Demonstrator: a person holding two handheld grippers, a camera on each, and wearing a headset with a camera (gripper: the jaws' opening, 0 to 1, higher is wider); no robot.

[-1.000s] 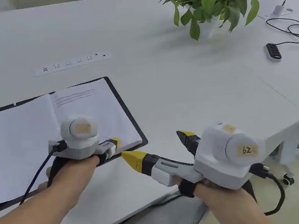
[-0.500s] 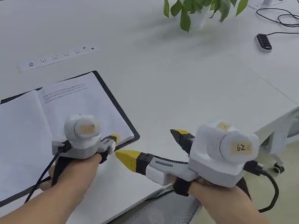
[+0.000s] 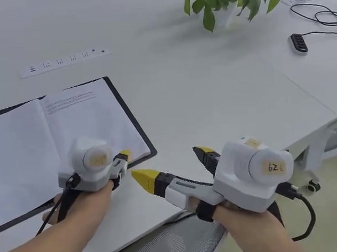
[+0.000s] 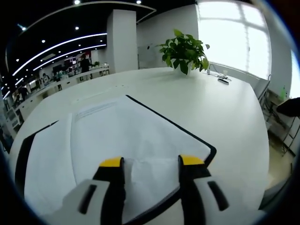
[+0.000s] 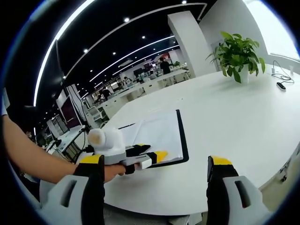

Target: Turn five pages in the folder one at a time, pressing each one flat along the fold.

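L gripper (image 4: 152, 162) parted, R gripper (image 3: 172, 163) wide, empty

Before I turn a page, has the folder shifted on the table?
No. The folder lies the same against the socket strip; only the camera moved.

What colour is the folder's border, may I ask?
Black folder border, clearest in the left gripper view.
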